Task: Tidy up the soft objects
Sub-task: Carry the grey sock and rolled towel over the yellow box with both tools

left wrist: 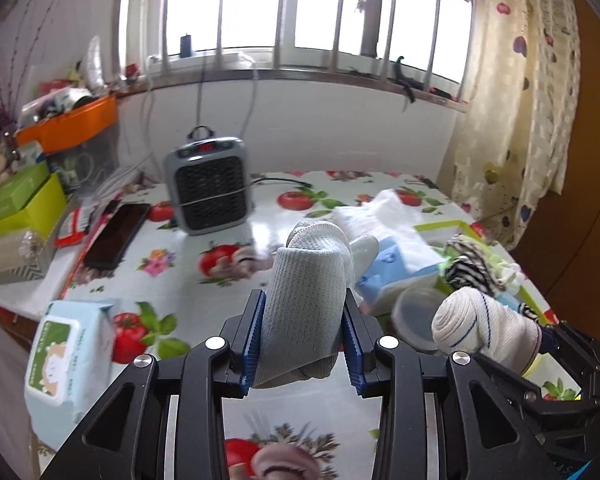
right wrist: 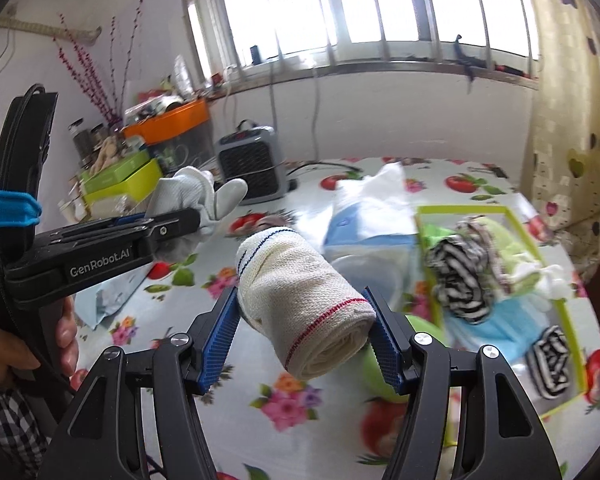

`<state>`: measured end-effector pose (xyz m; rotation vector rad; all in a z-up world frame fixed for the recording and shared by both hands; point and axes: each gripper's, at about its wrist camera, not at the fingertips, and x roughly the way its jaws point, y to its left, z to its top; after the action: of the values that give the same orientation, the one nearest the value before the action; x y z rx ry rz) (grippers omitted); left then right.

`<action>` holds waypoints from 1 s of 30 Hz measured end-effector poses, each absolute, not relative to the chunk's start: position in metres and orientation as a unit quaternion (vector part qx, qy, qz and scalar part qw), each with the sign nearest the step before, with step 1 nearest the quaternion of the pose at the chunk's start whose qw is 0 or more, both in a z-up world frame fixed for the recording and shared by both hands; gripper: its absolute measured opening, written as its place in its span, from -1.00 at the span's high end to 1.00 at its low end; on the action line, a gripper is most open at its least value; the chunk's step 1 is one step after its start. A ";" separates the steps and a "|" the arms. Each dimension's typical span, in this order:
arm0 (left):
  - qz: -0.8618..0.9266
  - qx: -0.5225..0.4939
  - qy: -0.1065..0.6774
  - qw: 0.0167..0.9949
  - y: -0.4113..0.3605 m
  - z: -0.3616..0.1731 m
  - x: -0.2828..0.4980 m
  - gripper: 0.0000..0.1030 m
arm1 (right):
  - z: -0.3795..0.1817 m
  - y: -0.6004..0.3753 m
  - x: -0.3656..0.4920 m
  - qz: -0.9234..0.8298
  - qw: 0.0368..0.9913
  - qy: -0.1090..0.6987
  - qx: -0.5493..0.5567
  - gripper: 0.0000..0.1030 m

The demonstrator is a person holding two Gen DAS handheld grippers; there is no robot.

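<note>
My left gripper (left wrist: 303, 298) is shut on a pale grey rolled sock (left wrist: 308, 280), held above the fruit-print table (left wrist: 220, 292). In the right wrist view, my right gripper (right wrist: 300, 294) is shut on a cream rolled sock (right wrist: 308, 300) with red and blue stripes. Each view shows the other tool too: the cream sock (left wrist: 484, 332) at lower right, and the left gripper (right wrist: 188, 216) with the grey sock (right wrist: 188, 192) at left. To the right, a lime-rimmed tray (right wrist: 460, 210) holds black-and-white striped socks (right wrist: 460, 280) and other soft items.
A grey heater (left wrist: 208, 188) stands at the back of the table, with a blue tissue pack (left wrist: 396, 256) beside the tray. A wet-wipes pack (left wrist: 68, 356), a phone (left wrist: 118, 234), green boxes (left wrist: 16, 200) and an orange bin (left wrist: 72, 122) crowd the left. A person's hand (right wrist: 20, 352) grips the left tool.
</note>
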<state>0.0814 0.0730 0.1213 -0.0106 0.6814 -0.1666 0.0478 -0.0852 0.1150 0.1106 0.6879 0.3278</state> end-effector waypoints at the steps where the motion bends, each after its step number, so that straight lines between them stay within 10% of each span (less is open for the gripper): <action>1: -0.083 -0.002 0.332 0.940 0.068 0.122 0.082 0.34 | 0.116 -0.089 0.047 0.157 0.928 0.334 0.055 -0.21; 30: -0.188 0.019 0.352 0.917 -0.071 0.122 0.120 0.34 | 0.116 -0.242 0.054 0.005 0.940 0.329 0.091 -0.21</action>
<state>0.1203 -0.0709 0.1223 0.0394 0.7236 -0.3872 0.0535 -0.2418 0.1157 0.1853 0.6712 0.0094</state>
